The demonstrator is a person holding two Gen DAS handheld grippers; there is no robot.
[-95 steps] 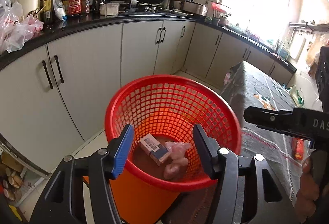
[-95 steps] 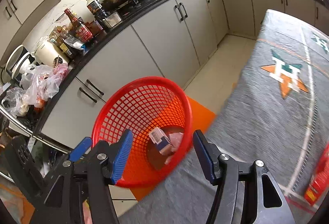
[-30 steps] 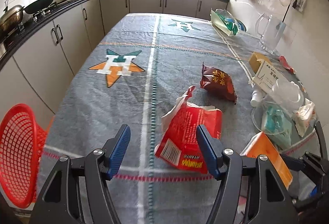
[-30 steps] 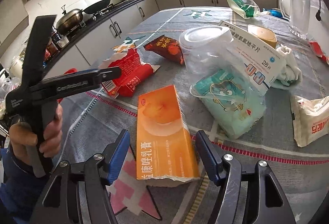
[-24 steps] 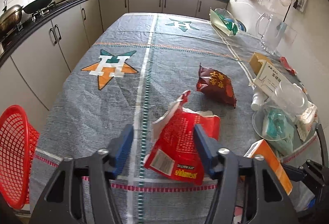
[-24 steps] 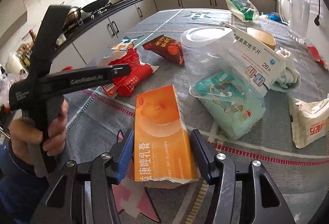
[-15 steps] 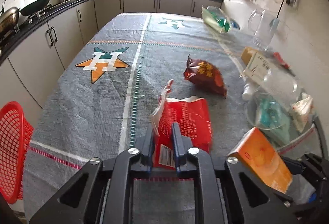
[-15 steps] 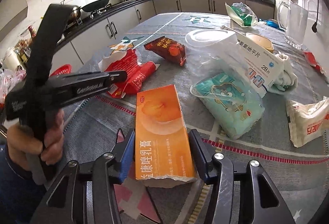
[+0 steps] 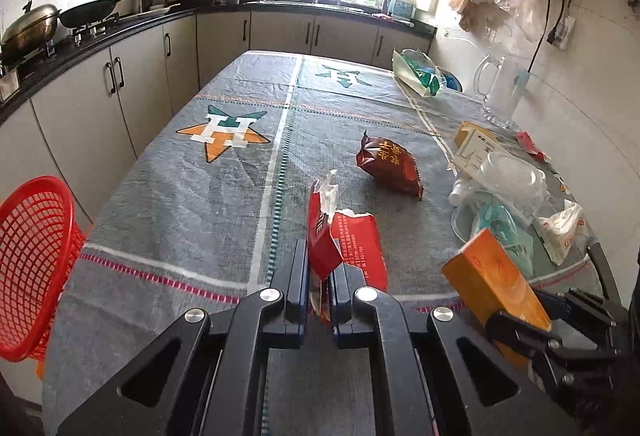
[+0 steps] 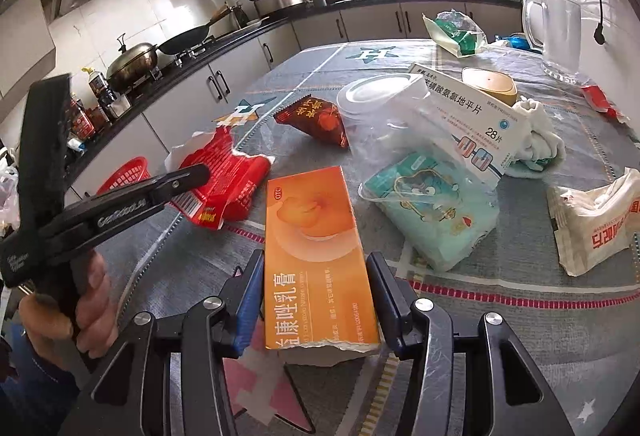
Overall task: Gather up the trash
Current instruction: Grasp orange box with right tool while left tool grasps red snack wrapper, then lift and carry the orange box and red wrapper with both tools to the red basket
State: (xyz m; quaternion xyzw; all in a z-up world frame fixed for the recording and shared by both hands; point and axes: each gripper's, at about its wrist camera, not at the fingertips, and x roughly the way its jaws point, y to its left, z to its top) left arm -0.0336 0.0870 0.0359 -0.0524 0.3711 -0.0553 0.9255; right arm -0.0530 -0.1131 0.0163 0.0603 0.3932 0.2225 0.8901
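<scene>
My left gripper is shut on the near edge of a torn red wrapper and holds it just above the grey tablecloth; it also shows in the right wrist view. My right gripper is shut on an orange carton, with a finger on each long side; the carton also shows in the left wrist view. A dark red snack packet lies farther out on the table. The red mesh basket stands on the floor off the table's left edge.
At the right of the table lie a teal wipes pack, a white medicine box, a clear plastic tub, a white packet and a glass jug. Kitchen counters with pans run along the left.
Both grippers swung from over the basket to the table. My left gripper closed on the red wrapper and lifted its edge. My right gripper closed on the orange carton.
</scene>
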